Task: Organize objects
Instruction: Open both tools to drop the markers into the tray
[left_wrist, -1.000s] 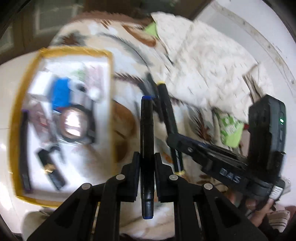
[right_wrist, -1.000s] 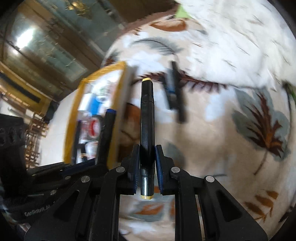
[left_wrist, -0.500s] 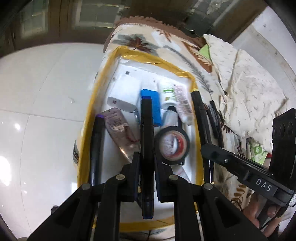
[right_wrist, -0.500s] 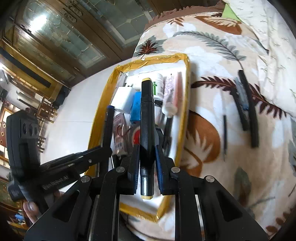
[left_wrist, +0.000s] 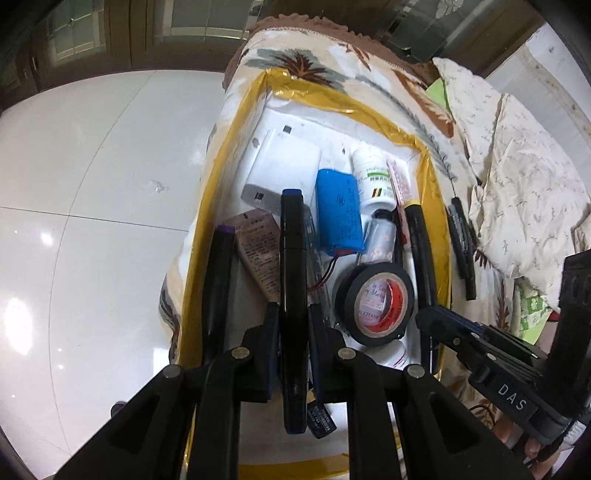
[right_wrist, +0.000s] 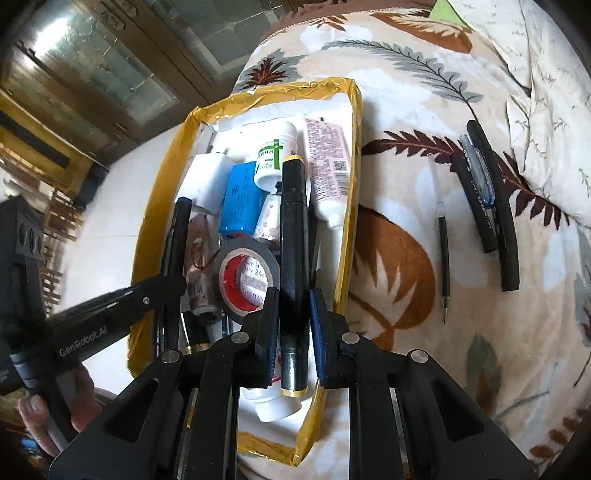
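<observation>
Now that both markers have travelled from the bedspread to above the tray (left_wrist: 439, 236), my left claw (left_wrist: 291, 334) grips the blue-capped marker (left_wrist: 292, 280), right claw (right_wrist: 292, 321) the yellow-capped marker (right_wrist: 292, 236); release comes next.

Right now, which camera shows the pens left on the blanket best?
The right wrist view: the pens lie in full on the blanket, beside the box, with a thin refill apart. The left wrist view shows only dark pens, small at the edge.
</observation>
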